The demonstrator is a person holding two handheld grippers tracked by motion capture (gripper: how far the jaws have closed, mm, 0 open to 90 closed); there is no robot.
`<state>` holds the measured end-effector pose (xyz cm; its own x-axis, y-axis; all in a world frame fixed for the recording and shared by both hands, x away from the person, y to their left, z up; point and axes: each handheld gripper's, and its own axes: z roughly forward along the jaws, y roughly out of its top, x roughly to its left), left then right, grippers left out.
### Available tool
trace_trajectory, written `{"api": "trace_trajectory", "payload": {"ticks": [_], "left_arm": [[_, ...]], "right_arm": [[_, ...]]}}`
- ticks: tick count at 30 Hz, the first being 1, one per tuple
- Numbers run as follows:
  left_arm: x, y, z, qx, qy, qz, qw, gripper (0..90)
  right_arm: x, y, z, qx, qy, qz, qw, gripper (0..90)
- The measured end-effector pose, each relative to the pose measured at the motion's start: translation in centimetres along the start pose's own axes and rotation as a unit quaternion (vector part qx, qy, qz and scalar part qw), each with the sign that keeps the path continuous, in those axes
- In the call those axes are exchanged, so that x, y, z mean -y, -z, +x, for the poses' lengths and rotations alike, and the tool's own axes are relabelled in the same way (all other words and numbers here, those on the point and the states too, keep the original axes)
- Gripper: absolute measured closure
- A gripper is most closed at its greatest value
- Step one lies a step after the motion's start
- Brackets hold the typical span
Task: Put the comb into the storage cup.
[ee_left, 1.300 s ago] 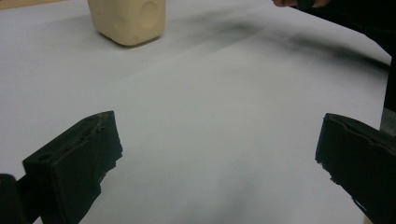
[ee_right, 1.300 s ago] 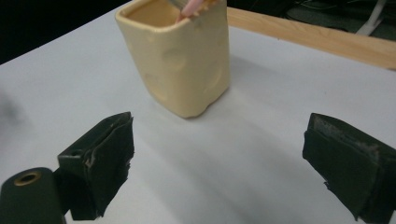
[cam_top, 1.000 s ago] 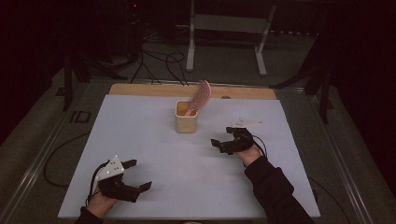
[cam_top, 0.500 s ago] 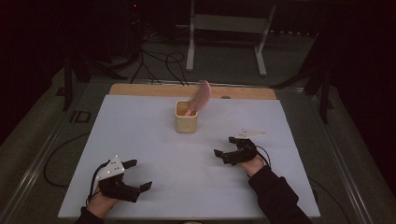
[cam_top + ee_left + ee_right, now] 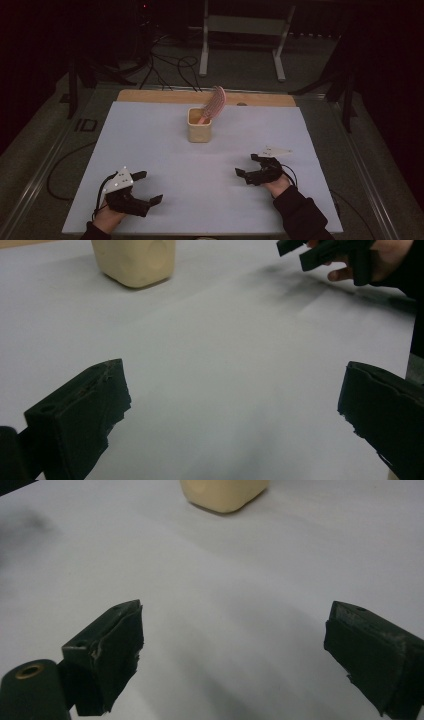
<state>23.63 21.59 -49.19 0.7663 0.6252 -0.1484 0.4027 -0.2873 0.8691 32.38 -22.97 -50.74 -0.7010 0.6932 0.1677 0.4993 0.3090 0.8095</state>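
Dim room, cables on the floor behind; white desk [image 5: 150,150] w/ a wood strip along the far edge. Cream cup [image 5: 200,126] stands near the far middle, a pink hairbrush [image 5: 216,102] sticking out of it, head up & leaning right.

Left tool [image 5: 142,187] sits low at the near-left corner, jaws spread wide, nothing btwn them. Right tool [image 5: 251,165] hovers near-right of centre, jaws also wide & empty. Both are well apart from the cup; each gripper view has the cup's base at the top edge w/ bare desk btwn the jaws.

Judgement: brush looks already seated in the cup, both hands at rest near the person's edge, so the step is either done or about to start w/ a reach to the cup.

If reaching for the brush: right tool is closer, so use it. Come in from the right & above the rim, jaws kept wide, close on the head or neck where it clears the cup. Lift along the brush's lean, not straight up, else the cup may tip. Left tool could steady the cup wall.
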Motion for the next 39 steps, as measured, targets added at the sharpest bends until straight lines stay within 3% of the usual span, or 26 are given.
{"api": "trace_trajectory", "payload": {"ticks": [17,27,39], "left_arm": [[0.1,-0.1,0.0,0.002,0.000,0.004,1.0000,0.4],[0.1,-0.1,0.0,0.004,0.000,0.006,1.0000,0.4],[0.1,-0.1,0.0,0.004,-0.003,0.007,1.0000,0.4]], "right_arm": [[2.0,4.0,0.2,0.019,0.003,-0.017,0.9997,9.1],[3.1,5.4,-0.3,0.032,0.003,-0.017,0.9993,9.1],[4.8,7.6,-0.7,0.046,-0.020,-0.033,0.9982,9.1]]}}
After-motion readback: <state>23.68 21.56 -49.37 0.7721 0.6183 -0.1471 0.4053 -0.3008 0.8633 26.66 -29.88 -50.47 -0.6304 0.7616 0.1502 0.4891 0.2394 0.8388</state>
